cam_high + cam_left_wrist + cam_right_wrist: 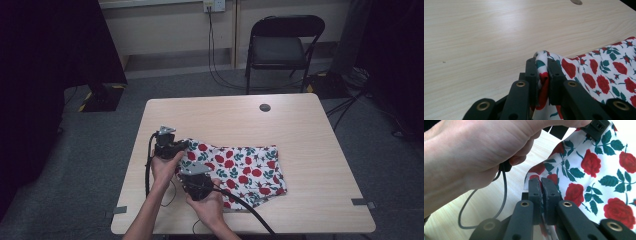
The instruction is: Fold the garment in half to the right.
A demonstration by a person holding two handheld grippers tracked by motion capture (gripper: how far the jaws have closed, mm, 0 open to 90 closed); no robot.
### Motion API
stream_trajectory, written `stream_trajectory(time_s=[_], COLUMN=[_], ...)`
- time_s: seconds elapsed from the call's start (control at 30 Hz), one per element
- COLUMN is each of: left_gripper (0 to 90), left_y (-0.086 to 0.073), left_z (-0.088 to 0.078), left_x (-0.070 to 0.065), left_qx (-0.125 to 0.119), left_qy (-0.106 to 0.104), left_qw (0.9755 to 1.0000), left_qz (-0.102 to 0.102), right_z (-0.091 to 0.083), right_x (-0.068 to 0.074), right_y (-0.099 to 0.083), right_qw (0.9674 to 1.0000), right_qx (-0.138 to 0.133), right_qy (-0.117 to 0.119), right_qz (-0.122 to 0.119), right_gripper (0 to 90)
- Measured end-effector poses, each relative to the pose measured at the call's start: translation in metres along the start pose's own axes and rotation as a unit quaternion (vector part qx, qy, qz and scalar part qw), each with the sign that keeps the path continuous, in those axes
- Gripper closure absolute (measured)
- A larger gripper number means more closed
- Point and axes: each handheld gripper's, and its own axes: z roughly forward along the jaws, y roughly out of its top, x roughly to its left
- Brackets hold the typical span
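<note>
White shorts printed with red roses and green leaves (240,172) lie spread on the light wooden table (300,130). My left gripper (179,148) is at the garment's far left corner, shut on a bunched fold of the rose fabric (542,65) that sticks up between its jaws. My right gripper (192,175) is nearer the front edge, shut on the left edge of the shorts (584,172); its jaws (541,182) pinch the cloth flat. The person's left hand (474,152) crosses close in front in the right gripper view.
A round grommet hole (265,107) sits near the table's far edge. A black folding chair (280,47) stands beyond the table. Black cables (250,210) trail from both grippers toward the front edge. Bare wood lies left of and behind the shorts.
</note>
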Motion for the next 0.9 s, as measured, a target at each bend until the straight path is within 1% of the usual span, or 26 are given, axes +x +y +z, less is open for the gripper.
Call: stream_trajectory(time_s=[0.07,0.17,0.23,0.33,0.4,0.5,0.57,0.63,0.67,0.8,0.9], left_gripper=[82.1,82.1,82.1,82.1,82.1,82.1,82.1,81.9,82.0,82.0,82.0], left_y=[0.001,0.006,0.008,0.01,0.014,0.017,0.019,0.021,0.021,0.022,0.022], left_z=[-0.001,-0.008,-0.01,-0.012,-0.016,-0.019,-0.021,-0.023,-0.023,-0.018,-0.011], left_x=[0.0,-0.002,-0.003,-0.004,-0.005,-0.006,-0.008,-0.011,-0.012,-0.02,-0.025], left_qx=[-0.001,-0.004,-0.007,-0.009,-0.011,-0.012,-0.015,-0.02,-0.025,-0.025,-0.02], left_qy=[0.001,0.001,0.006,0.007,0.009,0.011,0.012,0.011,0.012,0.011,0.008], left_qw=[1.0,1.0,0.9999,0.9999,0.9999,0.9998,0.9998,0.9997,0.9996,0.9996,0.9998], left_qz=[0.0,0.005,0.004,0.007,0.005,0.008,0.004,0.005,0.001,0.005,0.004], right_z=[-0.001,-0.003,-0.004,-0.005,-0.008,-0.011,-0.012,-0.013,-0.014,-0.019,-0.022], right_x=[0.001,0.003,0.003,0.003,0.004,0.003,0.003,0.002,0.001,-0.002,-0.006], right_y=[0.002,0.006,0.007,0.009,0.012,0.014,0.016,0.016,0.016,0.016,0.013], right_qw=[1.0,1.0,1.0,0.9999,0.9998,0.9996,0.9995,0.9994,0.9993,0.9988,0.9987], right_qx=[-0.003,-0.007,-0.01,-0.014,-0.021,-0.028,-0.032,-0.034,-0.036,-0.044,-0.046], right_qy=[0.0,-0.003,-0.001,-0.002,-0.002,-0.002,-0.001,-0.002,-0.002,-0.004,-0.007], right_qz=[-0.001,0.0,0.001,0.002,0.003,0.004,0.007,0.01,0.011,0.018,0.02], right_gripper=[87.2,87.2,87.2,87.2,87.2,87.2,87.2,87.3,87.2,87.2,87.2])
